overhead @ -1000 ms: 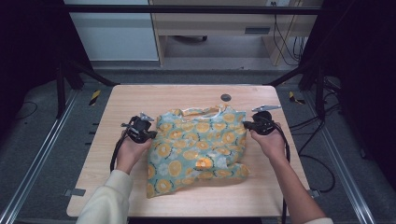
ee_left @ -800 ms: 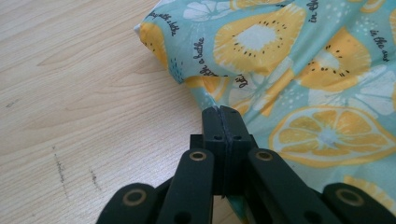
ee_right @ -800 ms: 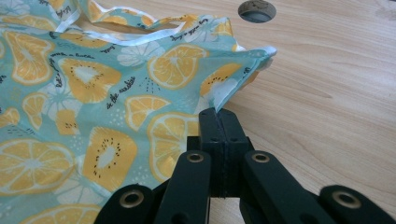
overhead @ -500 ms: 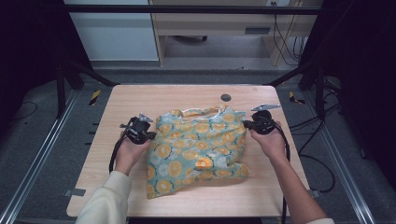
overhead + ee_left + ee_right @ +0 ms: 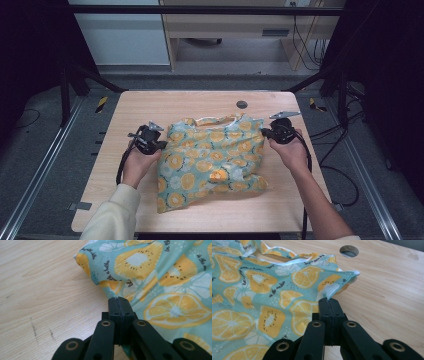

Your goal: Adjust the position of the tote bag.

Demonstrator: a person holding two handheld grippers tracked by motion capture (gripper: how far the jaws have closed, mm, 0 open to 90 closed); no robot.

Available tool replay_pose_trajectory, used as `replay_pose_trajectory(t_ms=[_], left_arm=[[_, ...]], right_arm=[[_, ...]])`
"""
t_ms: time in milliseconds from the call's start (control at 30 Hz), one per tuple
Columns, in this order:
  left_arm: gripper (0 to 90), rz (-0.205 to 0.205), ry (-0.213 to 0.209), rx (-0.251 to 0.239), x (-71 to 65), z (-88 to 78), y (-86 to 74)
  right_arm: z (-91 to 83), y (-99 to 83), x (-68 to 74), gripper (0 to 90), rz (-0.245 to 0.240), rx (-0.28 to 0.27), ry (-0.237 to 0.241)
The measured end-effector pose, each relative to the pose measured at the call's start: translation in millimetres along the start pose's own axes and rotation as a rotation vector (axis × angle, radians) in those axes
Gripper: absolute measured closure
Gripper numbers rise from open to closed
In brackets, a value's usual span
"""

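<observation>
From my station the table (image 5: 150,105) is lit evenly from above, while the room around it stays very dark. Shadows are soft and short. The high view is a little grainy; both gripper views are sharp on the cloth (image 5: 162,277), without glare.

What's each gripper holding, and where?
Both pinch the fruit-print cloth bag: left gripper on its left edge, right gripper on its right edge near the top corner.

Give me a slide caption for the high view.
Left gripper and right gripper pinch opposite edges of a citrus-print fabric bag lying on a wooden table.
</observation>
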State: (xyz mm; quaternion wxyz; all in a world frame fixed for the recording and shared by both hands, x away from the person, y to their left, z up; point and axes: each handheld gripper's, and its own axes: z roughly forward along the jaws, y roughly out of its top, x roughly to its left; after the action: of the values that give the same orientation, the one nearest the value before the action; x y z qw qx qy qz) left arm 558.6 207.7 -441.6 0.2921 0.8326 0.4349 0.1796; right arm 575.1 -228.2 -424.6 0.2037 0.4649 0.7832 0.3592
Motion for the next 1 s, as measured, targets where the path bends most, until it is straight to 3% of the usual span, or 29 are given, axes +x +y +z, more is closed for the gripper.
replay_pose_trajectory(t_ms=[467, 1000], left_arm=[[90.0, 0.062, 0.025, -0.067, -10.4, -33.4, 4.1], [90.0, 0.114, 0.029, -0.165, -27.2, -71.0, -14.2]], right_arm=[[-37.5, 2.6, 12.1, 90.0, -0.068, -0.076, -0.005], [-75.5, -13.0, 28.9, 90.0, -0.115, -0.162, 0.02]])
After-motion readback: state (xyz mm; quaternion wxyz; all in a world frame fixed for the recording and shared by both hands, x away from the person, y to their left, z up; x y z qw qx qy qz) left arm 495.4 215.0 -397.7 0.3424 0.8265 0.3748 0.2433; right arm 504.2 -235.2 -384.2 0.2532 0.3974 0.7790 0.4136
